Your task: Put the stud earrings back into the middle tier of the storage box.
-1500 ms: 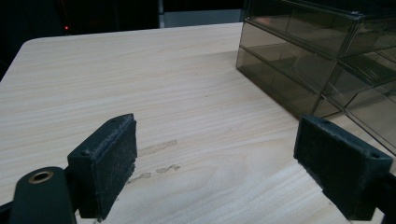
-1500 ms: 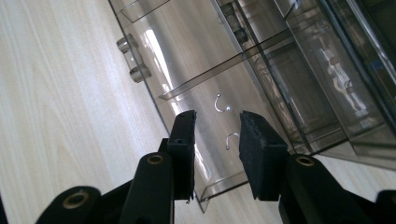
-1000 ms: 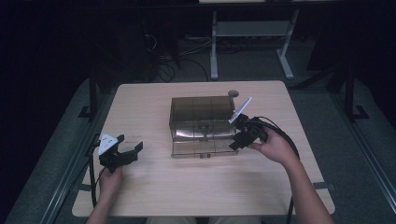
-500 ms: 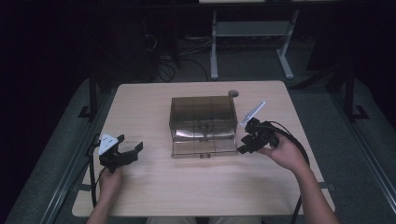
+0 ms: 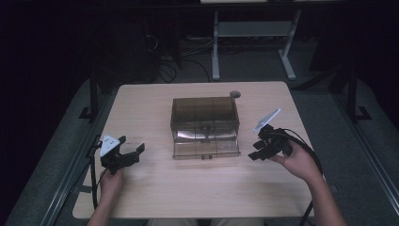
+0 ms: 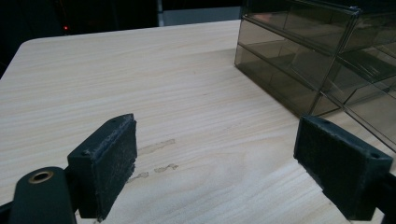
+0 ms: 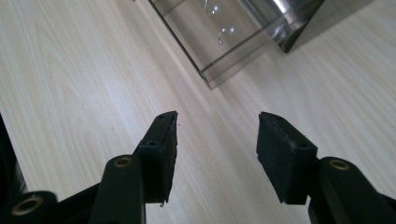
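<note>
Your left gripper (image 5: 126,155) sat on the table (image 5: 197,193) with the drawer box (image 5: 205,126) off to its right. Your right gripper (image 5: 259,149) hovered just right of that box, a small disc (image 5: 235,94) well behind it.

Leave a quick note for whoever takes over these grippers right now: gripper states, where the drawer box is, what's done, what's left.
Left hand-held gripper: open, empty, near the table's left front edge, away from the box.
Right hand-held gripper: open, empty, just right of the box's front corner, not touching it.
Smoked clear drawer box: mid-table, bottom drawer pulled out toward the person.
Done: that drawer stands open.
Left: likely closing it; nothing is gripped.
</note>
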`<state>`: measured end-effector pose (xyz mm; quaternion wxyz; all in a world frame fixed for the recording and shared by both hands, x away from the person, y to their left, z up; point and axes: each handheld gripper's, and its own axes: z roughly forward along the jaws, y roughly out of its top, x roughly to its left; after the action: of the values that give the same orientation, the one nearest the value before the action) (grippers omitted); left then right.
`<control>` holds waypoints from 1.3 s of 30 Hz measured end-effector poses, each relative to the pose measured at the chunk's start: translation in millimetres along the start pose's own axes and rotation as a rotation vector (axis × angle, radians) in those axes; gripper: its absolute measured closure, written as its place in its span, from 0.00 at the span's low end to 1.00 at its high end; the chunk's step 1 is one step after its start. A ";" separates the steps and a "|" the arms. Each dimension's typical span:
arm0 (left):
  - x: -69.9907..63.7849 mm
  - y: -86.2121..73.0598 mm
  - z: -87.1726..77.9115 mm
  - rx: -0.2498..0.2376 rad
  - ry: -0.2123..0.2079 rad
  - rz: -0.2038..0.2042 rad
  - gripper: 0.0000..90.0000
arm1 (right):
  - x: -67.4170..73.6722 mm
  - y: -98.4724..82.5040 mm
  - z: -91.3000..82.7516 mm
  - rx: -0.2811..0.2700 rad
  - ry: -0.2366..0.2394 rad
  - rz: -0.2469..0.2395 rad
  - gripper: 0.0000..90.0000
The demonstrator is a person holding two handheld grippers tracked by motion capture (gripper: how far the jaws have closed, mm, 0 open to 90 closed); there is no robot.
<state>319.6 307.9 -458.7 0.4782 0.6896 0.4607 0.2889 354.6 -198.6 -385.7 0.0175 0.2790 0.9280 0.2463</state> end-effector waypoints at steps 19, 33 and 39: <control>0.0 -0.1 0.0 0.005 0.002 0.018 0.14 | 5.6 -42.9 6.2 -0.009 0.007 0.056 0.51; -0.2 -0.2 0.0 0.009 0.002 0.025 0.14 | 19.6 -66.3 10.9 -0.029 0.003 0.062 0.49; -0.9 -0.3 0.2 0.010 0.003 0.027 0.14 | 27.6 -74.0 14.9 -0.042 -0.004 0.070 0.47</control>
<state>319.3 307.0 -459.0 0.4699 0.6977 0.4538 0.2940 296.2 -230.9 -430.5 0.0166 0.3112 0.9123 0.2657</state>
